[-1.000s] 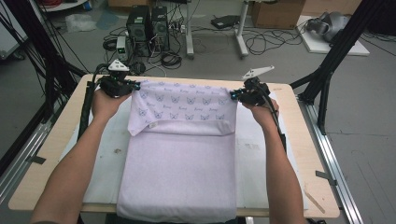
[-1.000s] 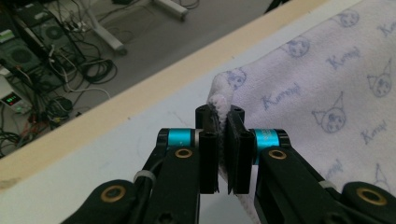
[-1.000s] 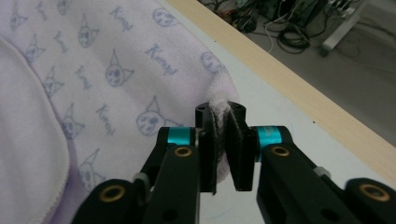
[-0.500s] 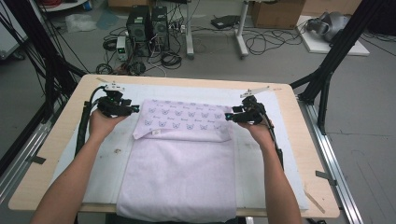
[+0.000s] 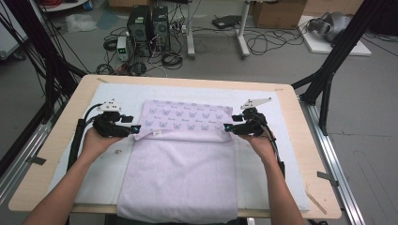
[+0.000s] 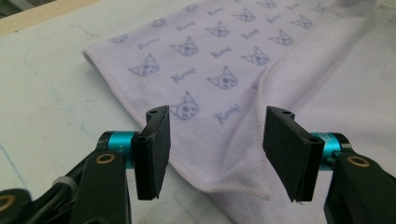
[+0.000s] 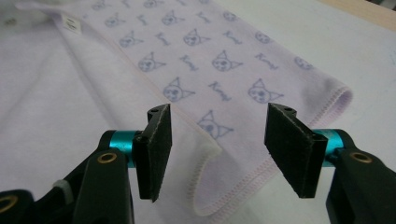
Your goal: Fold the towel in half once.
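A lilac towel (image 5: 178, 173) lies on the white mat, its far end folded over toward me as a band printed with cat faces (image 5: 187, 117). My left gripper (image 5: 135, 129) sits at the band's left corner and my right gripper (image 5: 226, 127) at its right corner. Both have just been opening. In the left gripper view the jaws (image 6: 217, 149) stand apart over the towel's hem (image 6: 233, 189), not pressing on it. The right gripper view shows its jaws (image 7: 217, 149) apart as well, with the folded corner (image 7: 205, 154) lying loose between them. A small white label (image 7: 70, 22) sits on the band's edge.
The white mat (image 5: 281, 159) covers most of the wooden table (image 5: 56, 154). Bare mat lies left and right of the towel. Black frame posts (image 5: 328, 79) stand at the table's sides, and computers (image 5: 148, 26) and cables sit on the floor beyond.
Both hands came down toward the table with the towel's printed end. The band now lies flat, and both grippers have let go of its corners.
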A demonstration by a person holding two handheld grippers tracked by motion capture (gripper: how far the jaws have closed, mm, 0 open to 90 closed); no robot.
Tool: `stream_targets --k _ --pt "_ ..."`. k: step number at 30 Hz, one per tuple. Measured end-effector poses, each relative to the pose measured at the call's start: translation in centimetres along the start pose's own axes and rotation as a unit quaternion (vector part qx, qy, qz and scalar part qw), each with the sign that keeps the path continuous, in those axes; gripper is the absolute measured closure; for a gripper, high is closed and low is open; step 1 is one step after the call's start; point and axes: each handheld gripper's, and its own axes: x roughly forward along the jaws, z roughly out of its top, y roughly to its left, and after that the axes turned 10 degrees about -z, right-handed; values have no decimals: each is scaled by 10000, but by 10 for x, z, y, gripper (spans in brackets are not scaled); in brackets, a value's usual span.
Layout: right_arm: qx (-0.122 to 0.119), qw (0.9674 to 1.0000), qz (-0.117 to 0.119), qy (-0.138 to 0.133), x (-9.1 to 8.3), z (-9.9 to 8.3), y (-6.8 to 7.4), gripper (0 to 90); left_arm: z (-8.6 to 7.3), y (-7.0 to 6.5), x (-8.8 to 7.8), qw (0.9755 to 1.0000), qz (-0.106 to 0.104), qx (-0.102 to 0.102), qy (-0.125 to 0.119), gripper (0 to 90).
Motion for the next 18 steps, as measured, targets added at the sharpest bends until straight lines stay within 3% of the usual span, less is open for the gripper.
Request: stream_targets --k 5,13,15,18 --pt "-15 9999 117 0 -2 -2 4 398 -10 -8 2 9998 -177 38 62 403" --pt "74 9992 195 350 16 -17 9 433 -18 -17 18 9983 -399 204 362 385" --pt "160 9987 291 388 19 -21 8 482 -20 -18 21 9976 -428 247 484 399" --pt "68 9984 339 457 23 -26 9 588 -21 -19 26 9969 -325 355 628 495"
